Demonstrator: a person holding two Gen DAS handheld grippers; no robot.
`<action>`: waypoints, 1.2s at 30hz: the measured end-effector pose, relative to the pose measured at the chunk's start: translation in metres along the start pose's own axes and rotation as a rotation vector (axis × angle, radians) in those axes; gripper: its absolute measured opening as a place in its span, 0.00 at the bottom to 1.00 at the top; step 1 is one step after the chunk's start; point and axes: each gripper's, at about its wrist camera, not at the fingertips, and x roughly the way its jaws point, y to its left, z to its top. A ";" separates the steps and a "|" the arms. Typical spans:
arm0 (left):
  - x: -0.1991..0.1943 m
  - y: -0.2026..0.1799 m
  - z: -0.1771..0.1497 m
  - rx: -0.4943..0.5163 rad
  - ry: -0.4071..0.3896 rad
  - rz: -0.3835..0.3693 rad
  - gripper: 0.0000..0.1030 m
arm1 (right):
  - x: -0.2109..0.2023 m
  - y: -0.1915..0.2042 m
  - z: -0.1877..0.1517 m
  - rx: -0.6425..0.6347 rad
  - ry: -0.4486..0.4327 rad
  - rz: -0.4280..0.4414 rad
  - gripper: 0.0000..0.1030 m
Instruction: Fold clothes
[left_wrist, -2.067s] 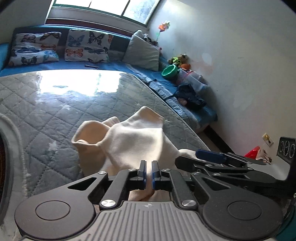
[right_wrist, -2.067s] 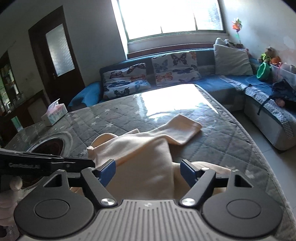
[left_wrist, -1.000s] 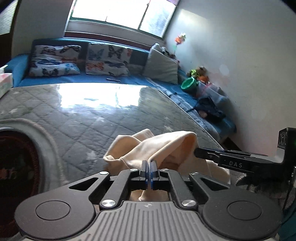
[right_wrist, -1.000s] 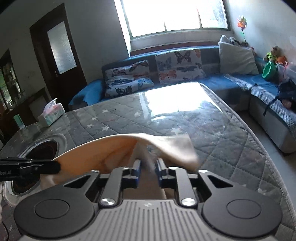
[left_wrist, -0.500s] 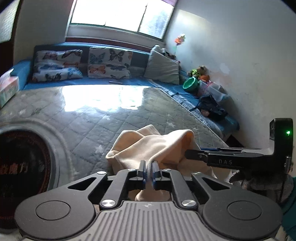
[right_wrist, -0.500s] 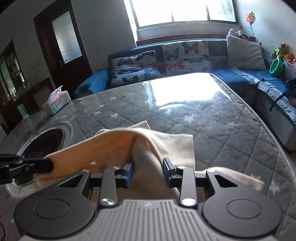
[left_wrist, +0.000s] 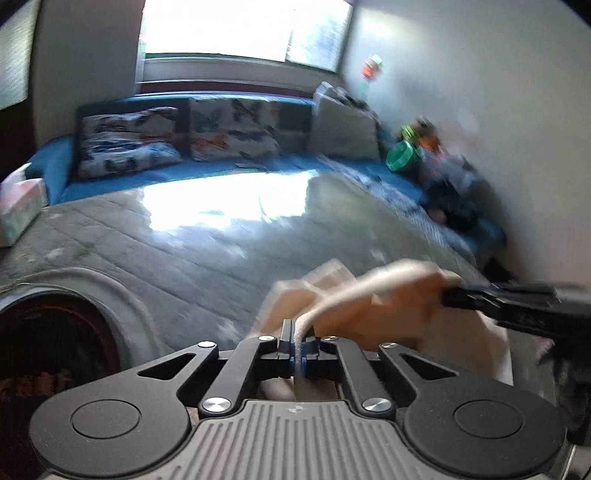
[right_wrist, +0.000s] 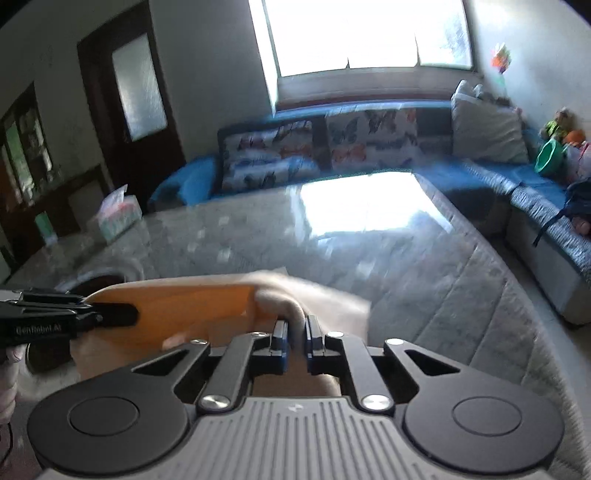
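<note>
Grey quilted fabric covers the big counter (right_wrist: 424, 266), where a bright patch of window glare washes out the stitching near the far edge, and both views are smeared by motion blur. Behind it runs a blue sofa (right_wrist: 491, 173) with butterfly cushions (right_wrist: 369, 136), its right end cut off by the picture's edge in the right wrist view. At the counter's left side a round dark opening (left_wrist: 48, 339) sits in the cover, only half of it in the left wrist view and too dark to read. A tissue box (right_wrist: 118, 214) stands near the counter's far left corner. The cream garment (right_wrist: 184, 306) is lifted at the near edge of the counter, strung between the two grippers; its lower part is hidden behind the gripper bodies, so how much of it lies on the counter cannot be told. The left gripper (left_wrist: 295, 345) is closed tight on a thin fold of the garment, with cloth showing between its blue pads. The right gripper (right_wrist: 295, 345) has just been closing and now pinches a thicker bunch of the same garment, the pads pressed against the cloth with a narrow gap between them. Each gripper also shows at the side of the other's view, clamped on the stretched edge of the cloth.
</note>
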 end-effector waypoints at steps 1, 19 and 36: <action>-0.004 0.006 0.005 -0.026 -0.012 0.003 0.03 | -0.004 -0.001 0.005 0.001 -0.025 -0.007 0.07; -0.137 0.077 0.024 -0.224 -0.214 0.102 0.03 | -0.122 -0.033 0.077 0.028 -0.443 -0.038 0.07; -0.169 0.056 -0.136 -0.235 0.212 0.043 0.05 | -0.147 -0.064 -0.057 -0.033 0.109 -0.123 0.10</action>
